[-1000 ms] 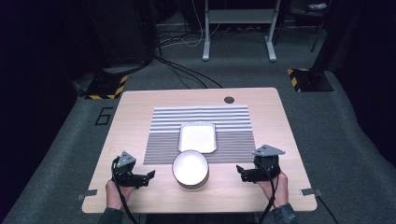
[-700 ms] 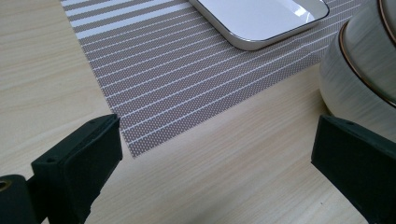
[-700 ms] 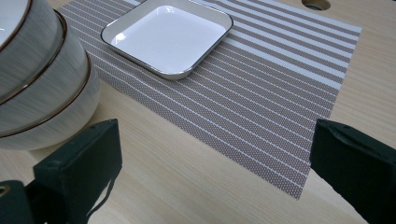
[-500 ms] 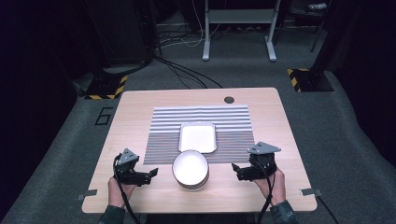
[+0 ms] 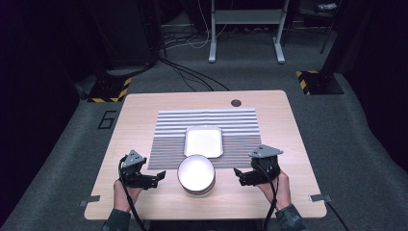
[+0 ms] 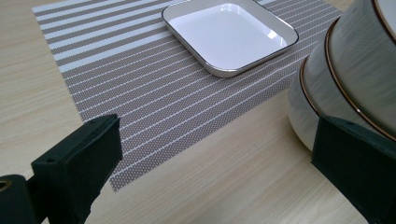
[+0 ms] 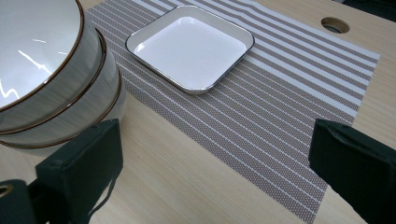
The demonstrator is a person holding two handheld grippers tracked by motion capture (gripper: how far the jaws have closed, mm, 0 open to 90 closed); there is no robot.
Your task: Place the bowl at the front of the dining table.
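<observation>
Closing in on the bowl stack, both grippers wide, nothing held

Flanking the stack of bowls [image 5: 196, 175] from either side, left gripper [image 5: 158, 176] and right gripper [image 5: 239, 176] sit low over the table [image 5: 144, 103] w/ jaws spread apart, each gripping nothing. Looks like the approach step, a grab not yet made. In the left gripper view the stack [image 6: 348, 79] is just beside one jaw; in the right gripper view it [image 7: 51, 74] sits just above and beside the other side's jaw, apart from it.

Next move, prob: bring one gripper in so a jaw goes over the top rim, other jaw outside the wall, then squeeze. Needs care, since the nested bowls could lift together or shift.

Stack is on bare wood at the table's near edge, just in front of the striped placemat [image 5: 207, 132], near the square white dish [image 5: 203, 141] on that mat. Bowls: three nested as far as I can tell, pale grey streaked outsides, thin brown rims, glossy white inside, upright.
</observation>
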